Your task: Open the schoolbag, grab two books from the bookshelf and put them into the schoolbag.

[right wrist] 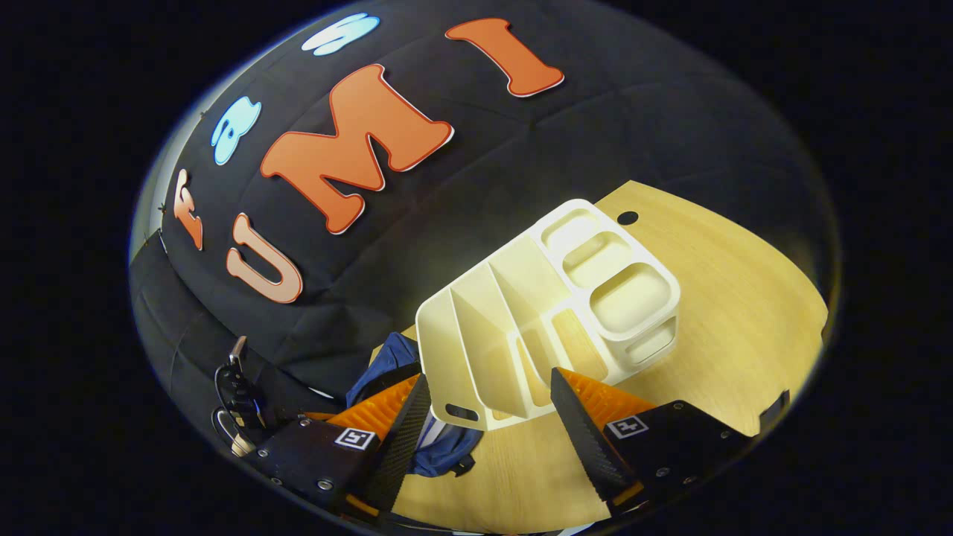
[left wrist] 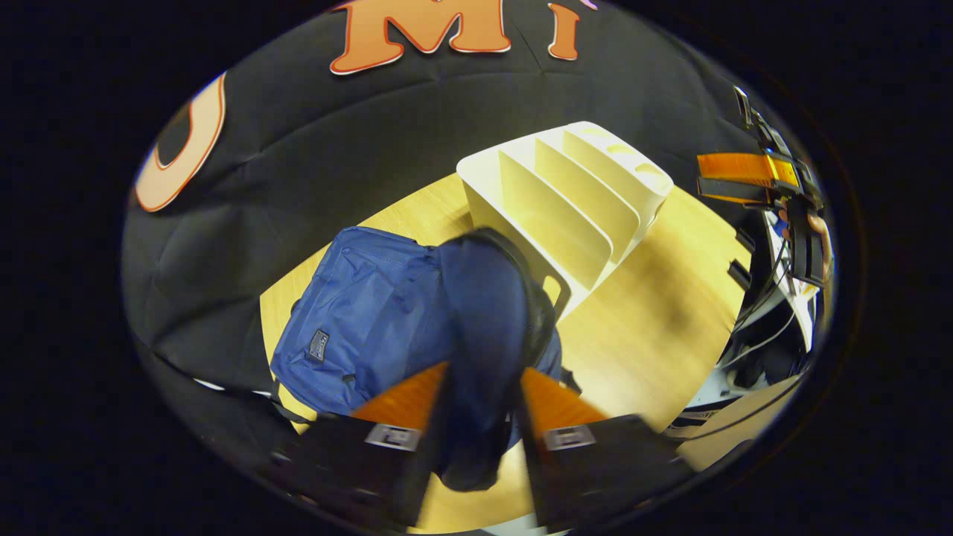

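left gripper view: the left gripper (left wrist: 482,417) is closed on a fold of the blue schoolbag (left wrist: 372,313), which lies on the desk (left wrist: 655,320) beside the bookshelf (left wrist: 573,201). the right gripper (right wrist: 484,424) is open and empty above the bookshelf, whose slots show no books. judged step: closing out; next, release the fold.

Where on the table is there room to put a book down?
Bare wood lies to the right of the white bookshelf in the left gripper view, running to the table edge. It is crowded on the other side: the blue schoolbag sits right against the shelf, with the left tool around its raised part.
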`<state>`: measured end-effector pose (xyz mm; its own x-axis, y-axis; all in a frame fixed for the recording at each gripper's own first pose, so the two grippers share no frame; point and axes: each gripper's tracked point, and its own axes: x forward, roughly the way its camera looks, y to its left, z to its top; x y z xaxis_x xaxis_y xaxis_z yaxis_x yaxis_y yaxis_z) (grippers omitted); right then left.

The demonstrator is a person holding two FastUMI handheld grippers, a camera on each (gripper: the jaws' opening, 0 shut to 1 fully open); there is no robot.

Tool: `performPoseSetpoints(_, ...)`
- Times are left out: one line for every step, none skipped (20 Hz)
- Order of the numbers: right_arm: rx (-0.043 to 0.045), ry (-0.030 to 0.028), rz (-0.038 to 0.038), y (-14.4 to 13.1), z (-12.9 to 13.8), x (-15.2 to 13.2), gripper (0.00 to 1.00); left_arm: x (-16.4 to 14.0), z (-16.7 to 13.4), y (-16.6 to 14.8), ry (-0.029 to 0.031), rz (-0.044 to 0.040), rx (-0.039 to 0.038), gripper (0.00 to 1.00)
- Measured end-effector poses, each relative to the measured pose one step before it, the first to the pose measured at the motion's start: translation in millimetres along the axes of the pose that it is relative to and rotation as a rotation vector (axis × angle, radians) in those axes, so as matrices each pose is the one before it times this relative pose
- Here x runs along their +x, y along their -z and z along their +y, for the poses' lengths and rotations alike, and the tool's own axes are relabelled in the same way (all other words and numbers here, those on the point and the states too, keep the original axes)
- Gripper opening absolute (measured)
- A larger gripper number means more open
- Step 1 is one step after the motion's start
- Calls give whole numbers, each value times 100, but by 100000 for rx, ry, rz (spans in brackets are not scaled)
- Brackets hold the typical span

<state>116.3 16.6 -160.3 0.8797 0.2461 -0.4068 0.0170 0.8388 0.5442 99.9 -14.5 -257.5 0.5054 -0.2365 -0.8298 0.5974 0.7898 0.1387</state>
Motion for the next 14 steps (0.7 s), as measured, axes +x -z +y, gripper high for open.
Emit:
performPoseSetpoints(-960, -778, 625, -496, -550, -658, 96, -439, -534, -337, -1904, -1845, -2030, 77)
performPoseSetpoints(-733, -795, 142, -591, -431, -515, 97, -785, -531, -810, -2948, -2937, -2021, 100)
performPoseSetpoints(-621, -893, -113, -513, -285, -545, 97, -355, -400, -772, -3670, -3116, -1791, 99)
performPoseSetpoints(-873, -1188, -295, -650, -172, -596, 97, -906, -556, -988, -3165, -3671, -1908, 99)
performPoseSetpoints(-1697, -1127, -271, -543, -155, -670, 97, -1183, -724, -1096, -2048, -4461, -2576, 99)
performPoseSetpoints(-2654, -707, -373, -588, -69, -644, 97, -1020, -921, -1063, -1111, -4702, -3131, 99)
performPoseSetpoints(-3531, 24, -723, -606, -222, -569, 97, -719, -931, -1068, -1438, -4877, -3506, 99)
performPoseSetpoints(-3957, 387, -1302, -699, -253, -624, 97, -758, -744, -1146, -2094, -5210, -3359, 99)
performPoseSetpoints(-4129, 288, -2293, -911, 94, -766, 97, -876, -536, -1213, -2047, -6078, -3016, 99)
performPoseSetpoints(-3855, 545, -2857, -1004, 80, -721, 97, -846, -438, -1619, -3007, -7403, -2120, 99)
performPoseSetpoints(-3444, 832, -3276, -1019, 34, -684, 97, -871, 112, -1431, -2454, -8034, -530, 98)
performPoseSetpoints(-2961, 1148, -3615, -1056, 31, -612, 97, -886, -371, -1583, -1777, -7432, 161, 98)
performPoseSetpoints(-3030, 1357, -3217, -940, 148, -674, 97, -1167, -681, -1379, -1356, -5160, 262, 98)
performPoseSetpoints(-3210, 1252, -3942, -999, 86, -640, 97, -1232, -498, -1141, -1249, -3730, 306, 98)
